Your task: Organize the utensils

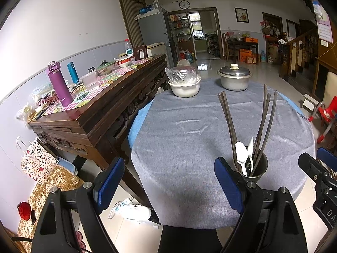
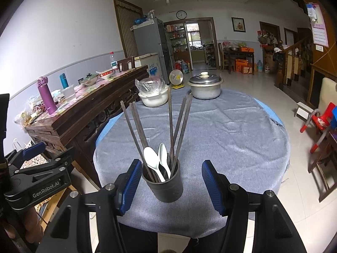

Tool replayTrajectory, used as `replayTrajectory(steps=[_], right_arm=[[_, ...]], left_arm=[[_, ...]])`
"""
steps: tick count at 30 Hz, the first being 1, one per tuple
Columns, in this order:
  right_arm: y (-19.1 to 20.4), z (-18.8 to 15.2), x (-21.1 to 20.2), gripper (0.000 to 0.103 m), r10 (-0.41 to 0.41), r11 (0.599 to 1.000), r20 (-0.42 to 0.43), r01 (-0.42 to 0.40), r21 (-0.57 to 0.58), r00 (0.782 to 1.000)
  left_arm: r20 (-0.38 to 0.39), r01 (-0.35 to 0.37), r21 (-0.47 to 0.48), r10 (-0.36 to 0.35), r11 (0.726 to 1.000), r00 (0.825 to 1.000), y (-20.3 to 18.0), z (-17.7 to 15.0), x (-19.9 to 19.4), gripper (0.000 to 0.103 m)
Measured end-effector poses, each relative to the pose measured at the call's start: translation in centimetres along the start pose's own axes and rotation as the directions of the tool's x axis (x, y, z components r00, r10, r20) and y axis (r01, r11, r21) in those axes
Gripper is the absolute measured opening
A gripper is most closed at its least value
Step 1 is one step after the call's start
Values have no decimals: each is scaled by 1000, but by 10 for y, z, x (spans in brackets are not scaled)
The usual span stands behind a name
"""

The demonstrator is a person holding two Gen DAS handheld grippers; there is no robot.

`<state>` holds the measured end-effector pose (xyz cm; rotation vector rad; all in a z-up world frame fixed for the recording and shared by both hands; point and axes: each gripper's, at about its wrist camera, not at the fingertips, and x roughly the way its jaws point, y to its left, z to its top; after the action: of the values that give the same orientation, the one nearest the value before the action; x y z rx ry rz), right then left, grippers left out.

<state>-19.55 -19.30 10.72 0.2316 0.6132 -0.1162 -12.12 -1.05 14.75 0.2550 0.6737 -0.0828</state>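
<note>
A dark round cup (image 2: 168,189) stands near the front edge of the round table. It holds several long dark chopsticks (image 2: 179,122) and two white spoons (image 2: 152,160). My right gripper (image 2: 171,186) is open, and the cup stands between its blue pads without touching them; the gap is wider on the right. My left gripper (image 1: 168,186) is open over bare cloth with nothing between its fingers. In the left wrist view the cup (image 1: 252,168) stands just right of its right finger (image 1: 228,185).
A grey cloth (image 1: 179,130) covers the table. At its far side stand a white bowl under plastic wrap (image 1: 185,84) and a lidded metal pot (image 1: 234,78). A cluttered wooden sideboard (image 1: 94,107) runs along the left. A red chair (image 2: 322,120) is at the right.
</note>
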Motion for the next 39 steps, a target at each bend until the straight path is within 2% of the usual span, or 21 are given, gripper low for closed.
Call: replayTrajectory(steps=[39], right_arm=[[21,4,-6,63,-43,998,37,45,-53,998]], left_arm=[[21,28,-8,-28,1000,999,12,-6,-12,87]])
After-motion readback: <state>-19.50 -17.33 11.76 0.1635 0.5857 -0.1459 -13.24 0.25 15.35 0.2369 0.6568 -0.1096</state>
